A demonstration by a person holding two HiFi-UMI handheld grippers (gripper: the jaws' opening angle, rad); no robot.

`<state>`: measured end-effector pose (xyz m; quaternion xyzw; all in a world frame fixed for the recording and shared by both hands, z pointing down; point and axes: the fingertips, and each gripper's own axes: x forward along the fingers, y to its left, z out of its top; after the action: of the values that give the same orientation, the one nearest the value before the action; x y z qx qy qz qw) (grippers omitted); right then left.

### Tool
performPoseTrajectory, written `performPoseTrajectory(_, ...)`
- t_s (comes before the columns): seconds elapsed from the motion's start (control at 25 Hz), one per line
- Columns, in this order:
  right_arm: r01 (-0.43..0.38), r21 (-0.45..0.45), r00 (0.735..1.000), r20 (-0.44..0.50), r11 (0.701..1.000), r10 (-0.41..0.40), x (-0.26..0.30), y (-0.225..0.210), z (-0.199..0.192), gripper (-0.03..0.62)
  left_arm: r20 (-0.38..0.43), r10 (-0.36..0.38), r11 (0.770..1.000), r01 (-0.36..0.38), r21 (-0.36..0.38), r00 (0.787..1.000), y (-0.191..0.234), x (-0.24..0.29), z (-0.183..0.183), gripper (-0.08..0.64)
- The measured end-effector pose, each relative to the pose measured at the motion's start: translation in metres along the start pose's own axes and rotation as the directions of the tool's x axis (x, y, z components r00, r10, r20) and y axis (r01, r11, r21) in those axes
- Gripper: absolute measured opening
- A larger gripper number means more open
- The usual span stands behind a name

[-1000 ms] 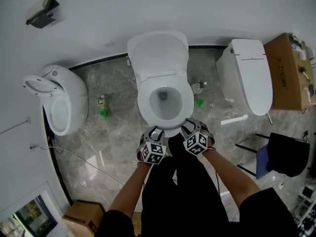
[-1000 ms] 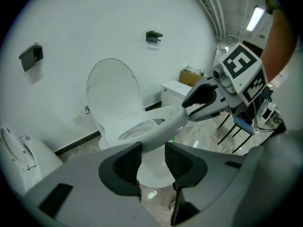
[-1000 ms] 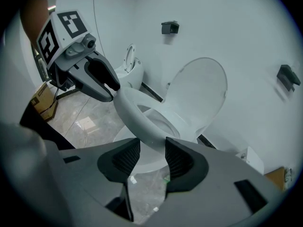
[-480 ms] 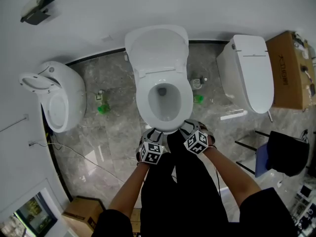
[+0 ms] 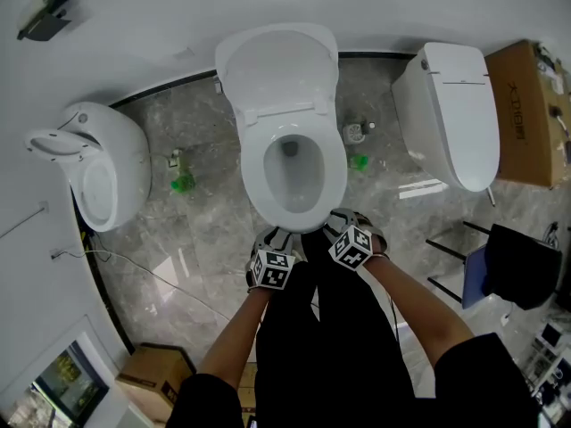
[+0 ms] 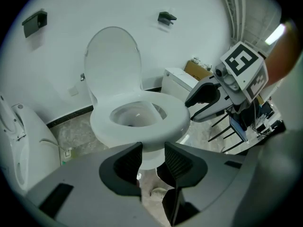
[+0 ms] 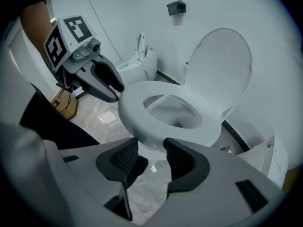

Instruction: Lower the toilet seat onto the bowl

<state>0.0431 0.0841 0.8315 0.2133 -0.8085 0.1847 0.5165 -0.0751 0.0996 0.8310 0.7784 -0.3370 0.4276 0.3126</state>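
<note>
- Far left: a white spare toilet (image 5: 120,163) stands with its lid tipped up. I cannot make out anything in its bowl.
- Left gripper (image 6: 153,160): the jaws are parted by a narrow gap with nothing between the pads. It has hold of nothing. The tips point at the front of the middle toilet, just short of it and slightly below the rim.
- Centre, toilet seat (image 5: 337,172): it lies flat on the bowl (image 5: 294,226), ring level. The lid (image 5: 278,65) stands upright behind it against the wall.
- Bowl contents: only the dark drain opening shows, toward the back of the basin.
- Seat relative to the tools: its front edge sits between the two grippers and just beyond their tips, and neither one touches it.
- Right gripper (image 7: 151,157): the jaws are opening and the pads are spread. Nothing is clamped. The seat's front edge lies above and ahead of the gap.
- Right: a second white toilet (image 5: 455,114) has its lid closed.
- Far right: a cardboard box (image 5: 526,105) stands by the wall, contents unclear.
</note>
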Motion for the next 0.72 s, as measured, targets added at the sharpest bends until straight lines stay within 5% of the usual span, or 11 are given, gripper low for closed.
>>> performPoseTrajectory(0.72, -0.049, 0.108, 0.994, -0.088, 0.993, 0.059, 0.061, 0.021, -0.048, 0.189, -0.039, -0.058, 0.994, 0.054, -0.090, 0.998, -0.006, 0.057, -0.060, 0.148)
